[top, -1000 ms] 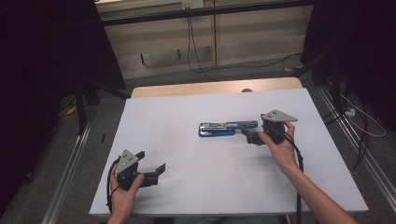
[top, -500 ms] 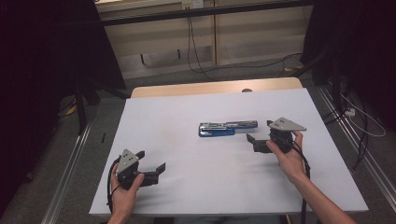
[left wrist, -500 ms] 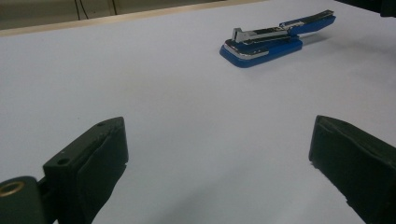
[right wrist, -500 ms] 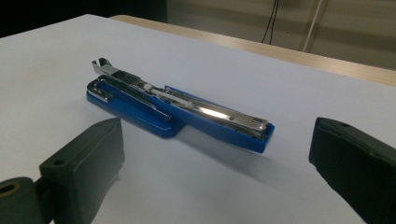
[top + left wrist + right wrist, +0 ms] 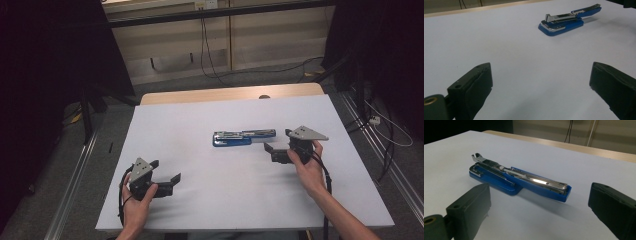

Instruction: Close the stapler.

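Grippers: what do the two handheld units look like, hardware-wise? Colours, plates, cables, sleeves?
Both are black, blocky, two-jaw units. The left gripper and right gripper each carry a grey three-cornered plate on top, and a black cable trails from each along the forearm. Up close, the jaws are thick black pads; a brass-coloured ring sits at each jaw base. Forearms are bare, no sleeves showing.

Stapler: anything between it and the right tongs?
Nothing visible. In the right gripper view, bare white table runs from the open right tongs up to the blue stapler, which lies opened out flat. The high view shows the same clear gap between the two.
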